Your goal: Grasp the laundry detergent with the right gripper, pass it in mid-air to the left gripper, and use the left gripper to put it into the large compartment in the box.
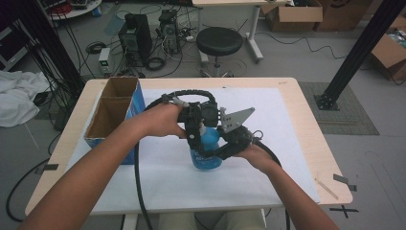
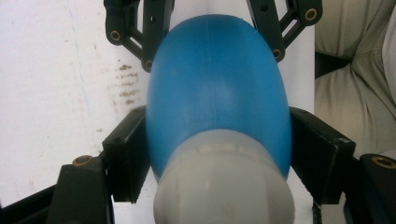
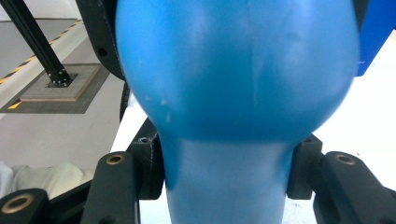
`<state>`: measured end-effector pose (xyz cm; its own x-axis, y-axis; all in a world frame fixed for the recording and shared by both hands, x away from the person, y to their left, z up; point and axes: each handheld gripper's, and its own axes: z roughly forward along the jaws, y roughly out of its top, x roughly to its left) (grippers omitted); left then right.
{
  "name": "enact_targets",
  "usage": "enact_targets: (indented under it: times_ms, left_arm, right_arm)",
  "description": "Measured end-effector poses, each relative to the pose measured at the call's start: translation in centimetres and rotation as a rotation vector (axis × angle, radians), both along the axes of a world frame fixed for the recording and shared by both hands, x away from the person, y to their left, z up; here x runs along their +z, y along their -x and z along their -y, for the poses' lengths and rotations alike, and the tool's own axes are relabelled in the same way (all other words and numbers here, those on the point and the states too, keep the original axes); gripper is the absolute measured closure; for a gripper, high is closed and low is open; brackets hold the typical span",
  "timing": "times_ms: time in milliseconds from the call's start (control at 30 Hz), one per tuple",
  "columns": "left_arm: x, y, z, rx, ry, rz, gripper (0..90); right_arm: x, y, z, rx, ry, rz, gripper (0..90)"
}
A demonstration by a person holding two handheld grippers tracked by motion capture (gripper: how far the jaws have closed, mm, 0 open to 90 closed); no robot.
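Over white table cover (image 1: 268, 158), each hand-held gripper, left (image 1: 194, 125) and right (image 1: 225, 148), clamps blue bottle (image 1: 205, 151)

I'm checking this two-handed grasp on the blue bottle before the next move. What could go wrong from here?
Both grippers clamp the blue bottle at once: the left gripper near its pale cap, the right gripper on a narrower part. If the hands pull unevenly, the smooth rounded plastic might slip between the fingers. A hard squeeze could dent it. The open cardboard box stands close on the left and could be bumped.

Blue bottle (image 1: 206, 151) w/ pale grey cap (image 2: 224, 186); black claws.
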<state>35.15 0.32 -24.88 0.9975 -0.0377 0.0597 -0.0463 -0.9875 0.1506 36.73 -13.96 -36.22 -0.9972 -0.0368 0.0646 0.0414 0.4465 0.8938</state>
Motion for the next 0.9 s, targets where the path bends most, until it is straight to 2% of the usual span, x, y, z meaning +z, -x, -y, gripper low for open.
enact_targets:
  times_ms: [567, 900]
  left_arm:
    - [-0.04, -0.03, -0.04, -0.009, -0.002, 0.001, 36.3]
    - [-0.10, 0.02, -0.02, -0.015, -0.005, 0.006, 36.8]
  right_arm:
    - [0.00, 0.12, -0.10, 0.007, 0.001, 0.007, 44.6]
    - [-0.04, 0.16, -0.09, 0.006, 0.002, 0.010, 44.5]
